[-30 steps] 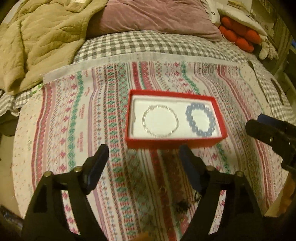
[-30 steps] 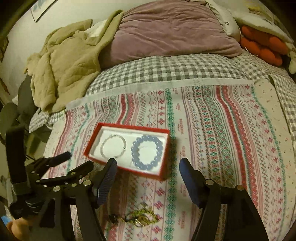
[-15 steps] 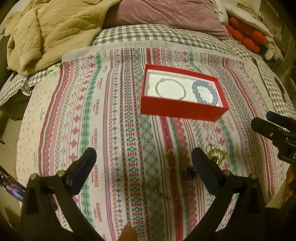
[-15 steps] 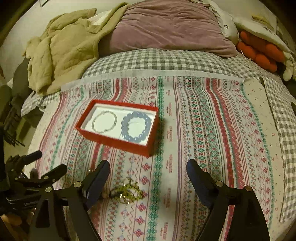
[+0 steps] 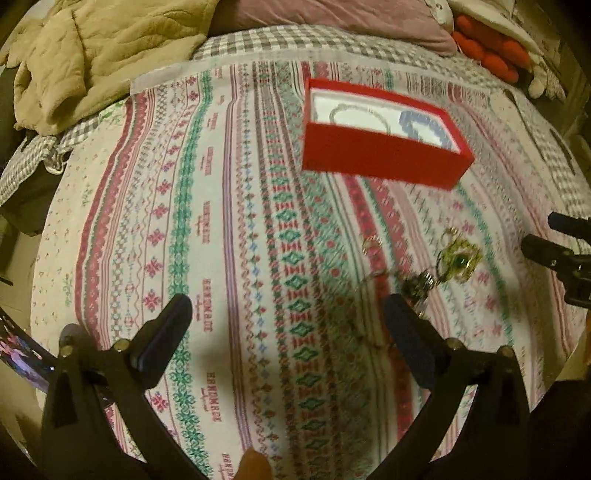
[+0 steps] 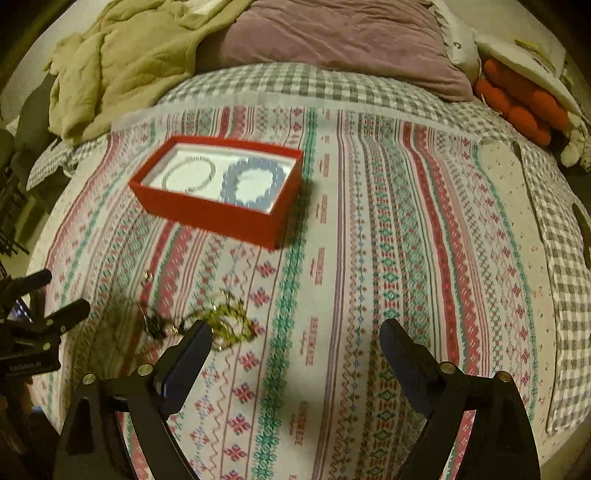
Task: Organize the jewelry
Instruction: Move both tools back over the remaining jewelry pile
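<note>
A red jewelry box [image 5: 380, 151] [image 6: 221, 206] sits on the patterned cloth with a silver bracelet [image 6: 189, 176] on its left and a blue bead bracelet [image 6: 254, 185] on its right. A loose gold and green jewelry piece [image 5: 458, 260] [image 6: 225, 325] with a dark tangled chain [image 5: 417, 286] [image 6: 155, 325] lies in front of the box. My left gripper [image 5: 284, 325] is open and empty, left of the loose pieces. My right gripper [image 6: 295, 343] is open and empty, its left finger beside the gold piece.
The patterned cloth [image 5: 229, 229] covers a checked bed [image 6: 295, 81]. A tan blanket [image 5: 103, 51] lies far left, a mauve pillow [image 6: 332, 33] at the back, an orange plush [image 6: 517, 107] far right. A phone [image 5: 22, 354] lies at the cloth's left edge.
Both grippers have pulled back from the box and lowered toward the cloth. The box sits farther off in both views. The loose gold piece has come into view near the right gripper.
</note>
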Tool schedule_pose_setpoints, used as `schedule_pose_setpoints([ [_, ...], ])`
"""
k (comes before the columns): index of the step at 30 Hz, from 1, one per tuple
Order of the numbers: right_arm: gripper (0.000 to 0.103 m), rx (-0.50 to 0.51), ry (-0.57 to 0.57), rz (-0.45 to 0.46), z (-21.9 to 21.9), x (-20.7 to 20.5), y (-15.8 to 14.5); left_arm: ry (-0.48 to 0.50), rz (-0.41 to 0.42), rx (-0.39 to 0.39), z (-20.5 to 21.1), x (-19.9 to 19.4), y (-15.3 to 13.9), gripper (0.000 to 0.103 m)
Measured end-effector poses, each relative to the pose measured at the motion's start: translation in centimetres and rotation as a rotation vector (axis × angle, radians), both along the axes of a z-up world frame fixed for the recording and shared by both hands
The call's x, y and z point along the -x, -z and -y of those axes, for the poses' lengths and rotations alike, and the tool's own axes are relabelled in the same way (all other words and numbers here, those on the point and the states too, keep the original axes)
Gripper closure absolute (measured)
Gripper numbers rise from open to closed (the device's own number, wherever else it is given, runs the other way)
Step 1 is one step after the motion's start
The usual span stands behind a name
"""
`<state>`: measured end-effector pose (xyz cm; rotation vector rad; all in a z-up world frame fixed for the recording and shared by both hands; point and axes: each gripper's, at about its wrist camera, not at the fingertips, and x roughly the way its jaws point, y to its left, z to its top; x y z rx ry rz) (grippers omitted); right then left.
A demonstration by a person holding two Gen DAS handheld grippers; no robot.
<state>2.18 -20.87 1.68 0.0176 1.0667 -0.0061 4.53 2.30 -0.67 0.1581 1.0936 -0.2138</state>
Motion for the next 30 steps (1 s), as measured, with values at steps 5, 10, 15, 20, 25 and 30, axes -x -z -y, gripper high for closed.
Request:
schedule_pose_setpoints([
  [5, 0.010, 0.008, -0.006, -0.054, -0.1, 0.3, 1.7, 0.025, -0.033, -0.010, 0.4, 0.4, 1.7, 0.000],
  [10, 0.010, 0.026, -0.023, -0.110, -0.3, 0.4, 3.6, 0.038, -0.076, -0.010, 1.1, 0.4, 3.7, 0.000],
  [15, 0.010, 0.069, -0.038, -0.168, -0.6, -0.1, 5.8, 0.028, -0.080, -0.041, 1.7, 0.0, 4.7, 0.000],
  [20, 0.000, 0.046, -0.021, -0.194, 0.1, -0.6, 7.6, 0.010, -0.089, -0.049, 2.3, -0.6, 4.9, 0.000],
  [25, 0.000, 0.041, -0.018, -0.178, 0.5, -0.3, 8.1, 0.032, -0.079, -0.035, 2.6, -0.5, 4.5, 0.019],
  [30, 0.000, 0.033, -0.003, -0.218, 0.3, -0.8, 7.9, 0.067, -0.050, -0.023, 3.2, -0.1, 3.6, 0.058],
])
